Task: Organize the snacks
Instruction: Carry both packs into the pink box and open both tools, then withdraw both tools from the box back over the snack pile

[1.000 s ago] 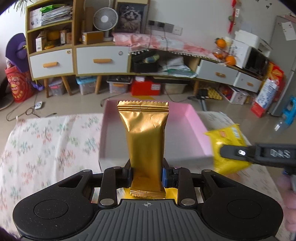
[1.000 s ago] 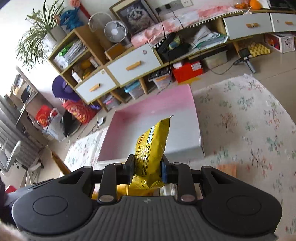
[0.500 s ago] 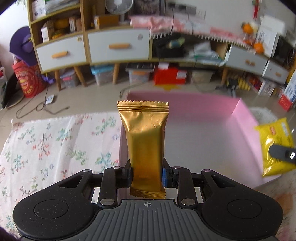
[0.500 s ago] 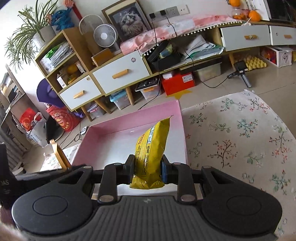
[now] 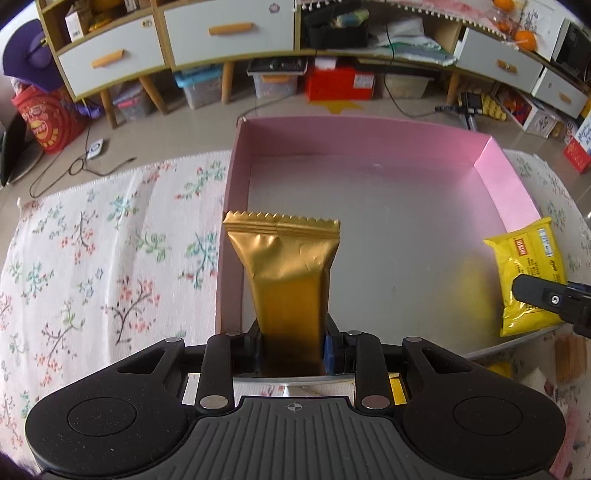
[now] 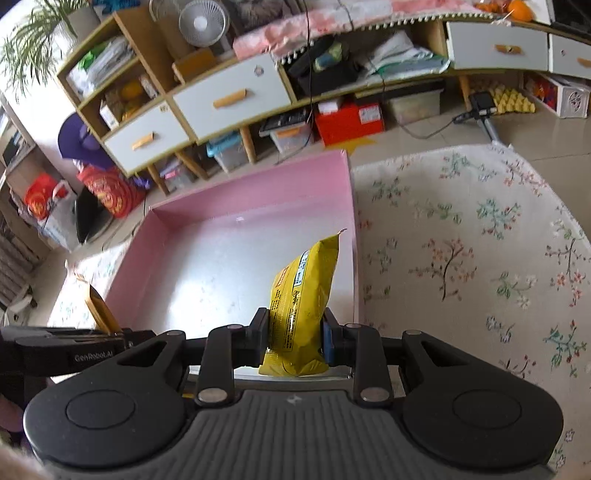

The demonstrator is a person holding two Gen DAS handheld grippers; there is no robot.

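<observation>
My left gripper (image 5: 291, 347) is shut on a gold foil snack bar (image 5: 286, 273) and holds it upright over the near left corner of the pink box (image 5: 236, 173). My right gripper (image 6: 294, 339) is shut on a yellow snack packet (image 6: 301, 295) and holds it over the box's near right part, beside the right wall (image 6: 352, 221). The yellow packet also shows at the right of the left wrist view (image 5: 528, 273). The gold bar shows at the left edge of the right wrist view (image 6: 101, 312). The box floor is bare.
The box sits on a floral cloth (image 5: 92, 258) over the table, also to the right (image 6: 480, 258). Something yellow and something orange-brown (image 5: 570, 358) lie near the box's front right corner. Behind stand white-drawer cabinets (image 5: 221, 33) and floor clutter.
Both grippers have moved forward and tilted down over the pink box, each still holding its snack. The box now fills more of both views.
</observation>
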